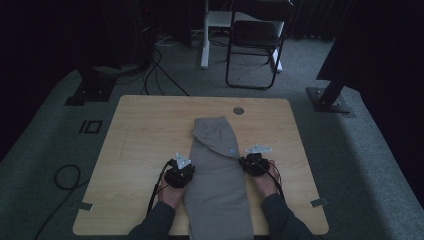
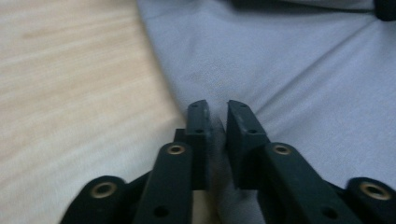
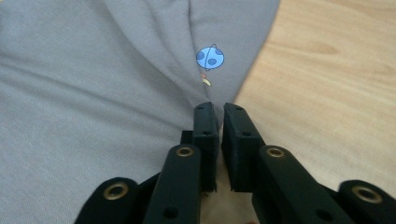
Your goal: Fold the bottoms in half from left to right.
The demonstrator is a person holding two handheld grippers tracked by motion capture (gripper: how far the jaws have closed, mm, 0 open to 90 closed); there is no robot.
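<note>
Trousers (image 1: 218, 175), grey and folded lengthwise, lie down the middle of the wooden table (image 1: 140, 130), waistband at the far end and legs reaching the near edge; the left gripper (image 1: 186, 172) sits at their left edge, its jaws narrow with a fold of the cloth (image 2: 280, 70) pinched between them; the right gripper (image 1: 248, 162) sits at the right edge, jaws narrow on a gathered ridge of fabric just below a small blue emblem (image 3: 209, 58); creases fan out from both grips.

The gripper (image 3: 218, 109) pinches a fold of grey trousers (image 3: 93, 93), a blue badge (image 3: 209, 58) just beyond its tips, desk (image 3: 327, 84) to its right.
</note>
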